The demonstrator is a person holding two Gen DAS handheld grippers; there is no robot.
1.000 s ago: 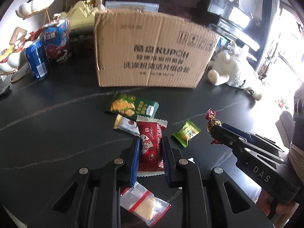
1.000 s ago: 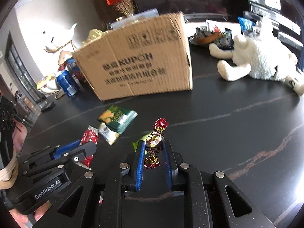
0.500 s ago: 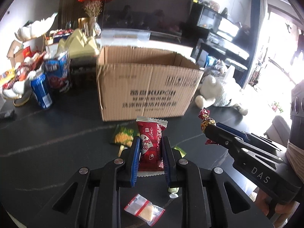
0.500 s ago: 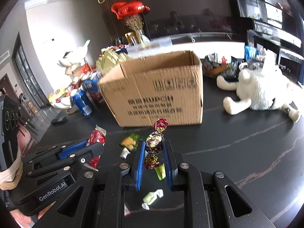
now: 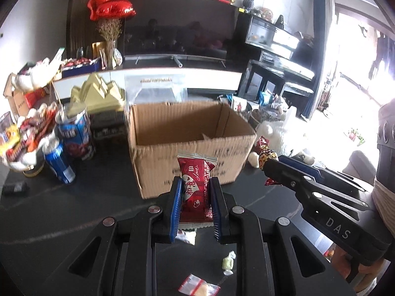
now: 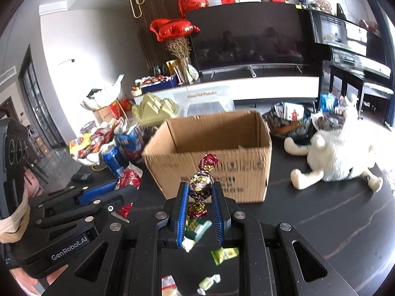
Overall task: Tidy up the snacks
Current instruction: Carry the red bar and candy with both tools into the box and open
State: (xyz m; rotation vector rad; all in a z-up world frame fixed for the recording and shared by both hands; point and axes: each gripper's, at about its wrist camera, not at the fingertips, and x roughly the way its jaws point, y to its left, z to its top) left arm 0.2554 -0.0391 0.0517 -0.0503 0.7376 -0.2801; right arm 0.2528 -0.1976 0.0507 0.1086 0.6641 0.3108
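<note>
My left gripper [image 5: 196, 185] is shut on a red snack packet [image 5: 197, 192], held upright in front of the open cardboard box [image 5: 190, 148]. My right gripper [image 6: 200, 190] is shut on a foil-wrapped candy [image 6: 201, 185] with twisted red and gold ends, also just short of the cardboard box [image 6: 212, 157]. In the left wrist view the right gripper [image 5: 269, 165] comes in from the right with the foil-wrapped candy [image 5: 265, 151]. The right wrist view has the left gripper [image 6: 123, 187] at the left with the red snack packet [image 6: 129, 180]. The box looks empty inside.
Loose snacks lie on the dark table below: a pale green candy [image 5: 228, 262], a clear bag with a red stripe [image 5: 198, 287], a green packet [image 6: 224, 254]. Blue cans [image 5: 59, 160] and snack dishes stand left of the box. A white plush toy [image 6: 340, 153] lies to its right.
Both grippers rose with their snacks. The table and loose snacks dropped lower in view, and the box's open top now shows.
</note>
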